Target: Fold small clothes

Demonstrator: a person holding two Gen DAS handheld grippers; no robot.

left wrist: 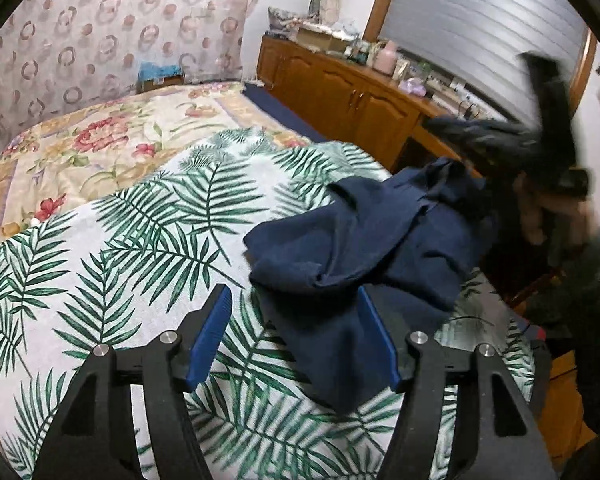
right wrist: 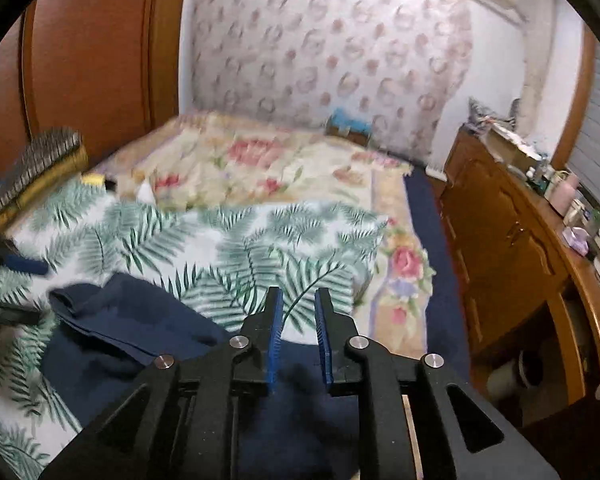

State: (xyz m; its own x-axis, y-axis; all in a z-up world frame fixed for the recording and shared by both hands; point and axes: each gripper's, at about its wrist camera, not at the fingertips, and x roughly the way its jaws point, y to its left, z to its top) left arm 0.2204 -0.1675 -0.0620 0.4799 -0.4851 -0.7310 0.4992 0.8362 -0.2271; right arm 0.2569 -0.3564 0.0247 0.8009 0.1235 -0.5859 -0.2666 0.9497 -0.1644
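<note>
Fingers apart on both: left gripper [left wrist: 296, 336] wide, empty over the navy garment [left wrist: 364, 236]; right gripper [right wrist: 298, 338] narrowly parted, nothing between. Garment rumpled on the leaf-print cover [left wrist: 120, 240] near the bed [left wrist: 100, 140] edge. Best spread flat first, then pinch an edge and fold. Wooden cabinet [right wrist: 500, 248] close alongside; brush [right wrist: 40, 172] at the far corner.

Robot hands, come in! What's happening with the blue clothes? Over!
Left gripper open, empty. Right gripper open, empty. Navy garment crumpled on leaf-print cloth. Nothing blocking.
</note>
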